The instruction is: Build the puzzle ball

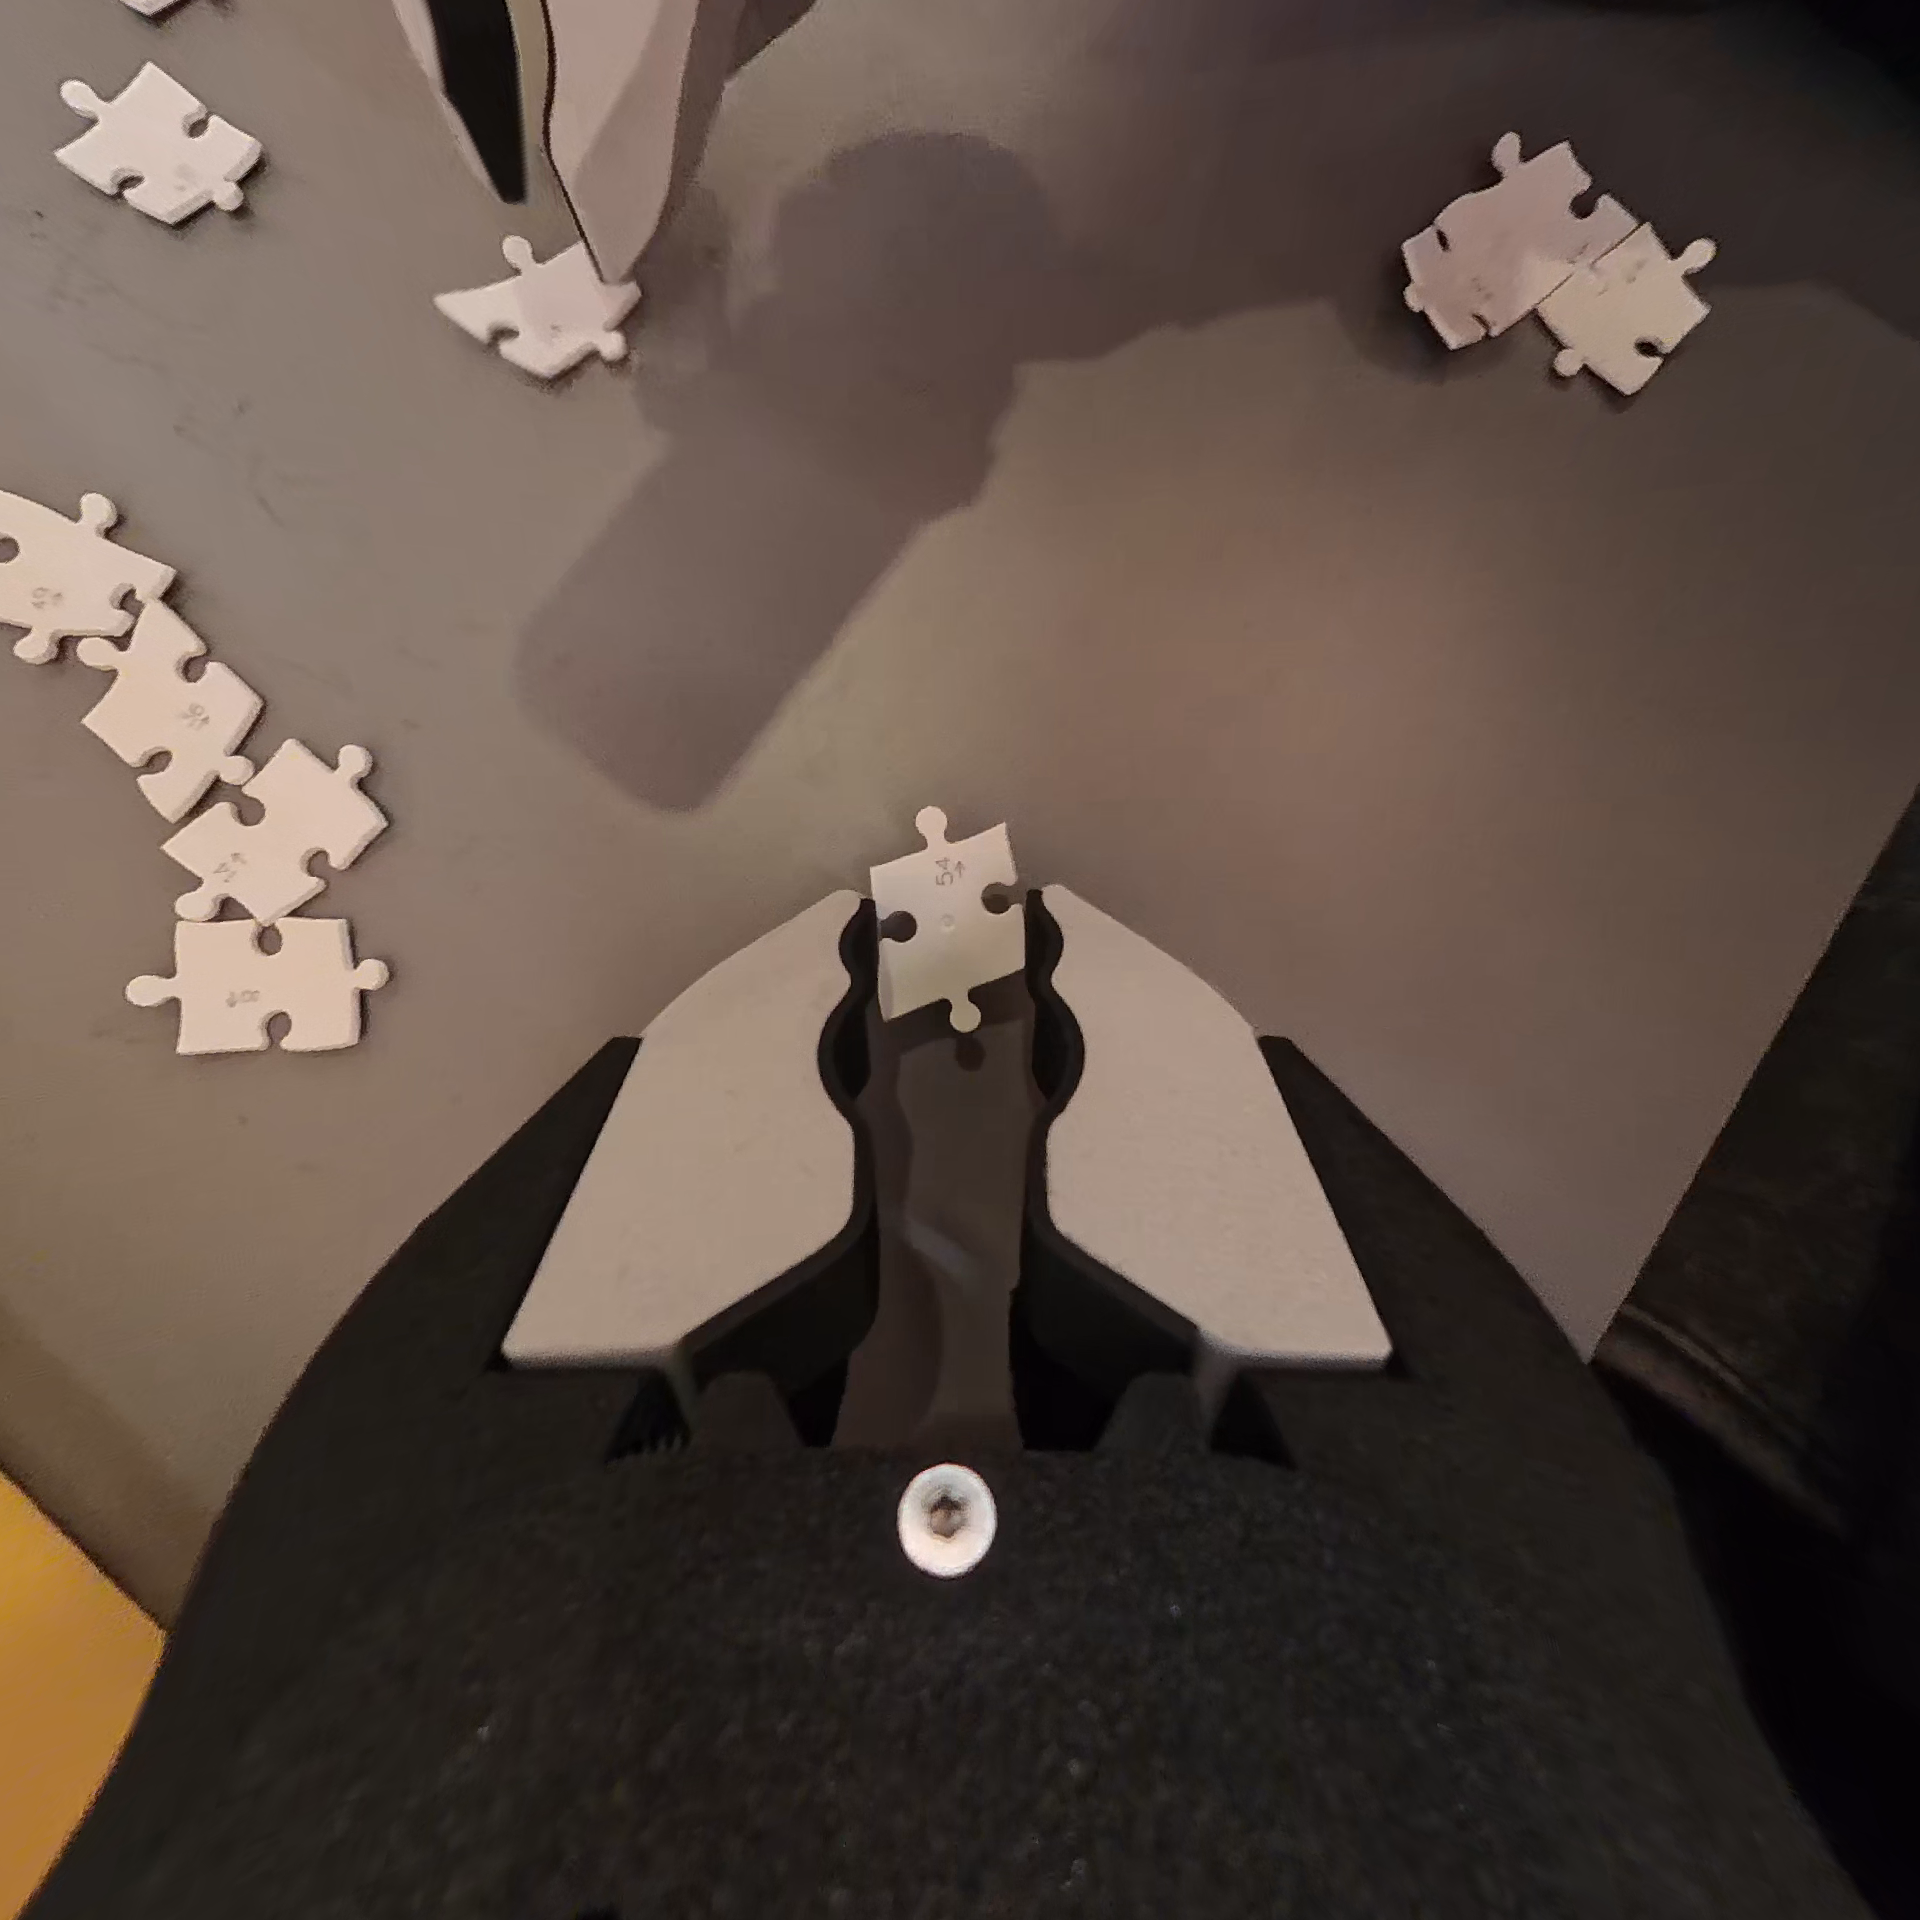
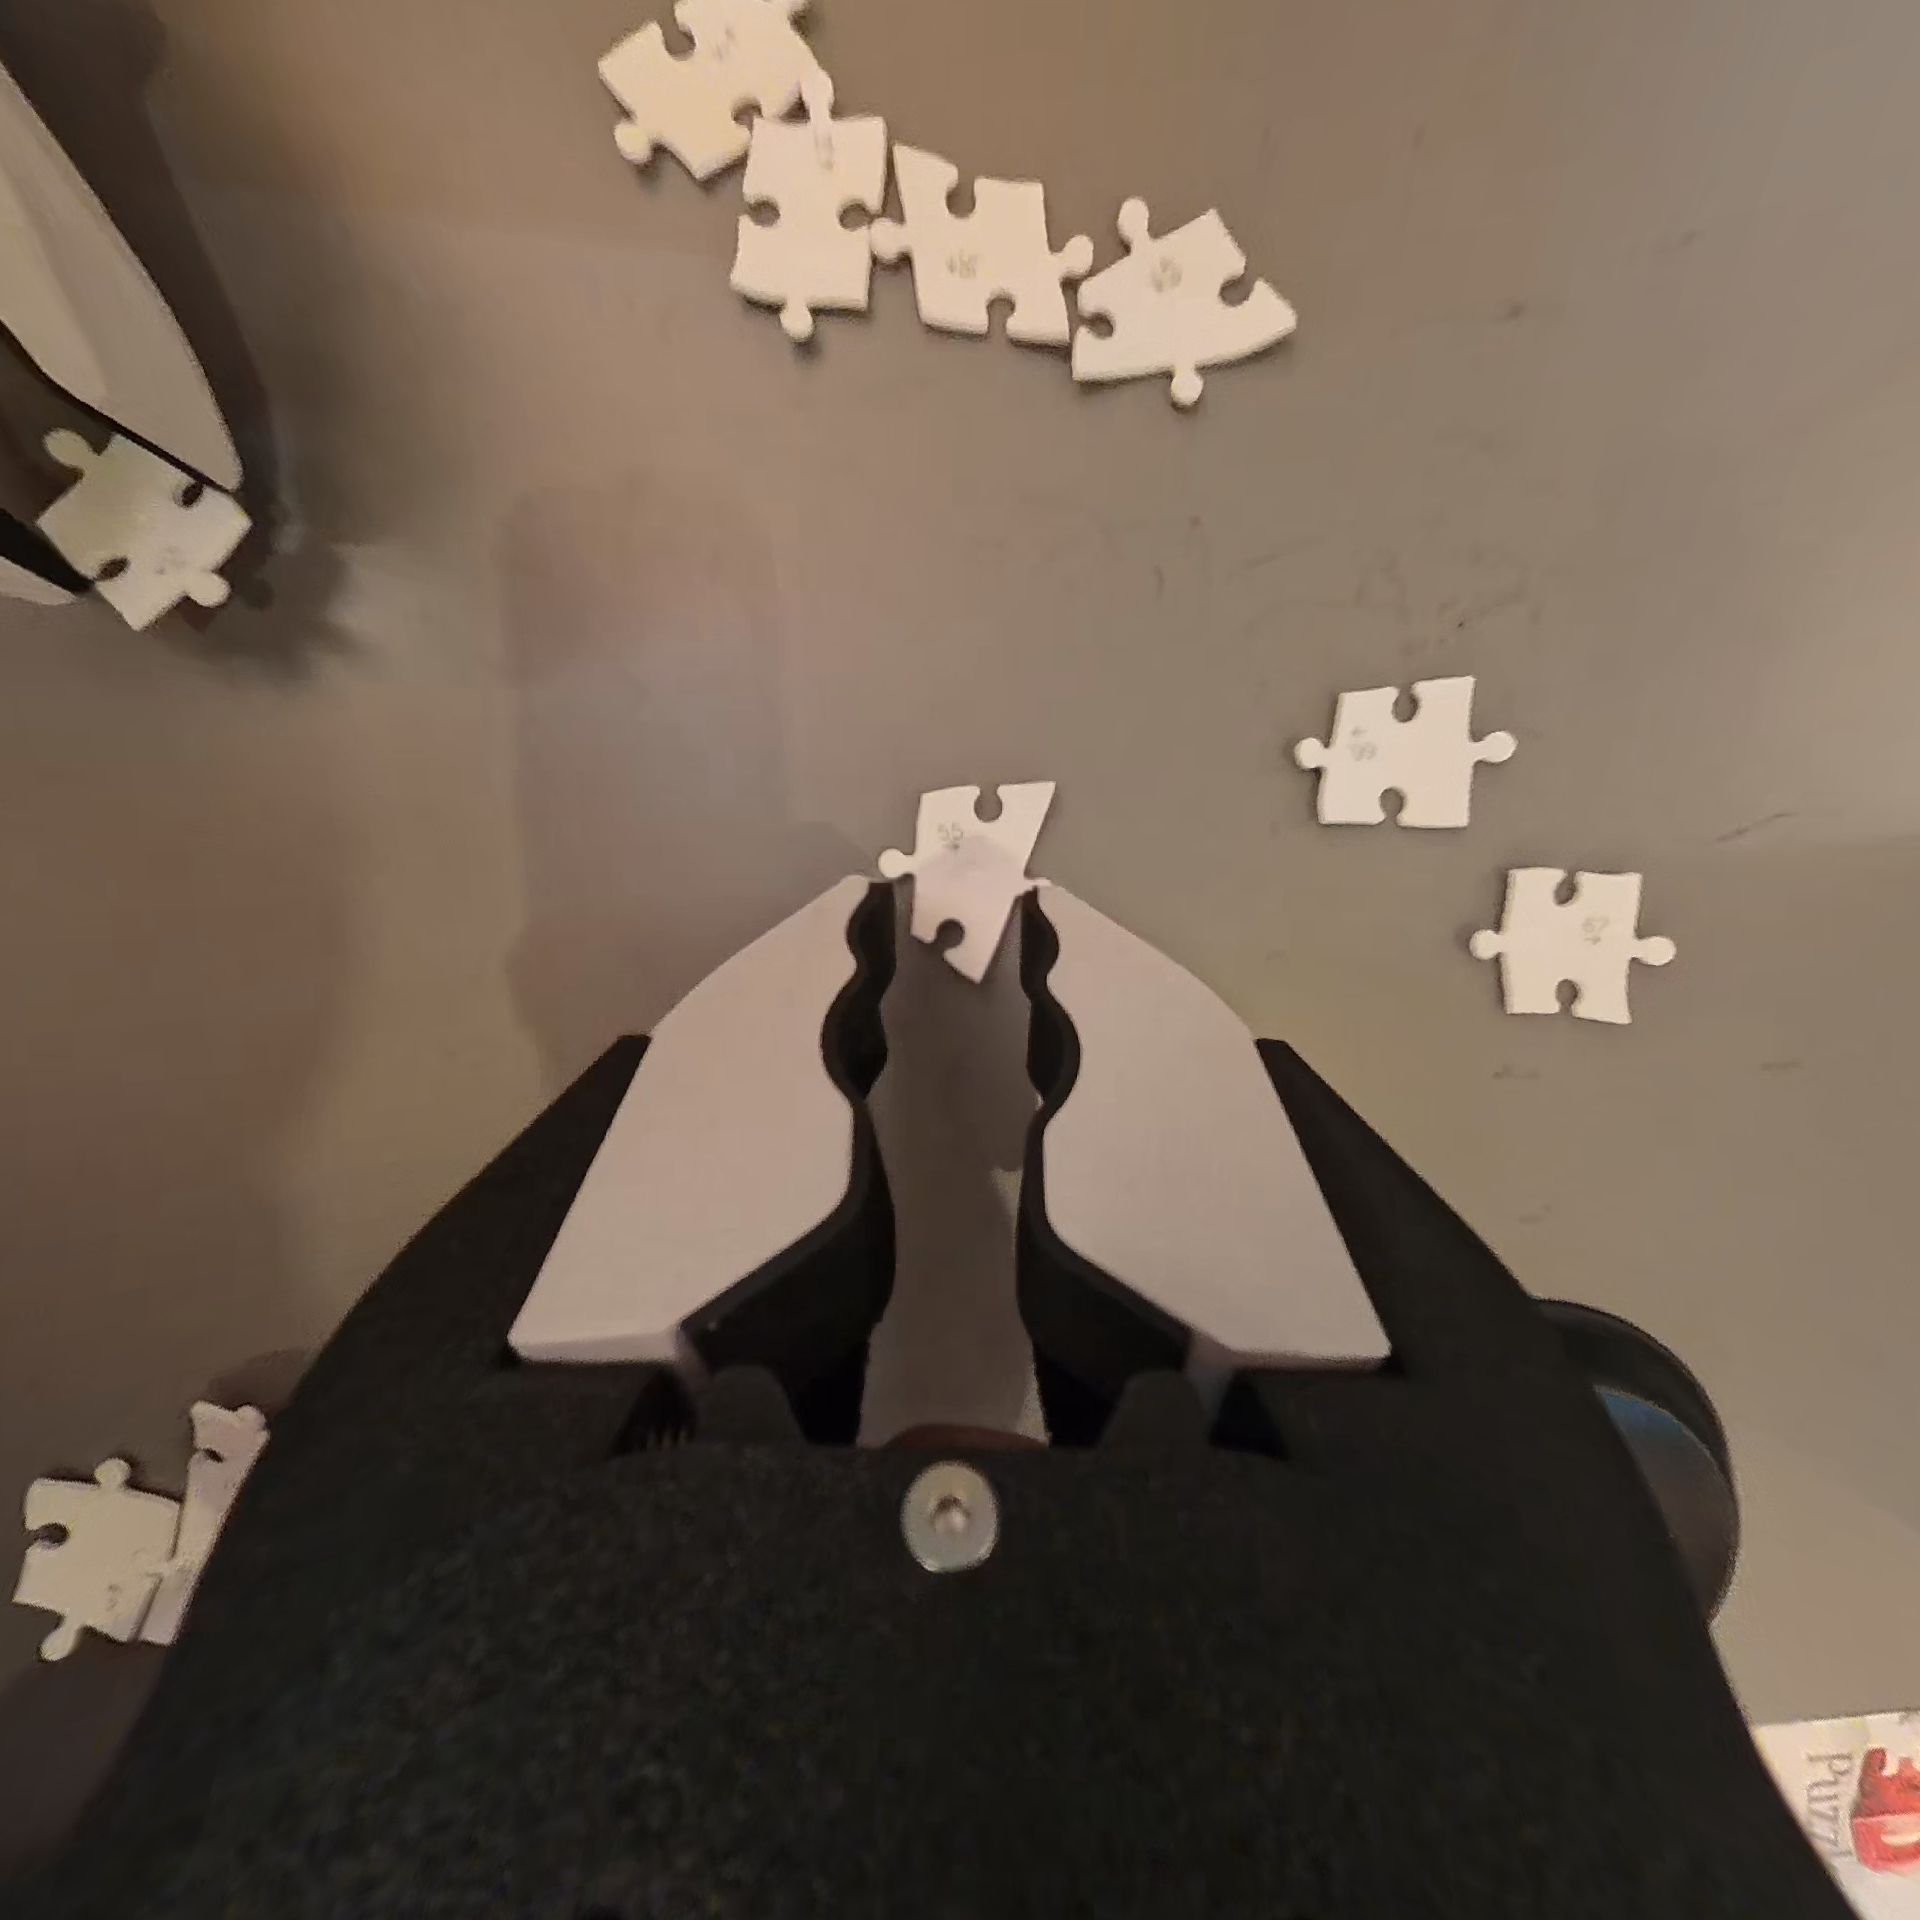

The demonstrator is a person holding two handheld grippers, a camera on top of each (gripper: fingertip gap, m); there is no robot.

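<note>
— Why have you got a piece in each gripper?

— Because you are about to mate two neighbours, I'd judge. Your left gripper (image 1: 948, 904) has its jaws closed on a squarish white piece (image 1: 948, 920), pinched by its side edges so the top knob stays free. Your right gripper (image 2: 958, 894) is clamped on a wedge-shaped piece (image 2: 971, 883), held tilted, with its knob pointing left — towards the other one.

— And both are lifted off the table?

— They look raised above the grey table (image 1: 1247, 675); each casts a shadow beneath it, though how high I cannot tell.

— Where is the ball itself?

— Not built yet. You have only loose white pieces, blank side up with small printed marks: a curved chain of four (image 1: 197, 769) to the left gripper's left, a joined pair (image 1: 1548, 270) far right, and two singles (image 2: 1486, 842) near the right gripper. The chain's bend suggests curved pieces.
</note>
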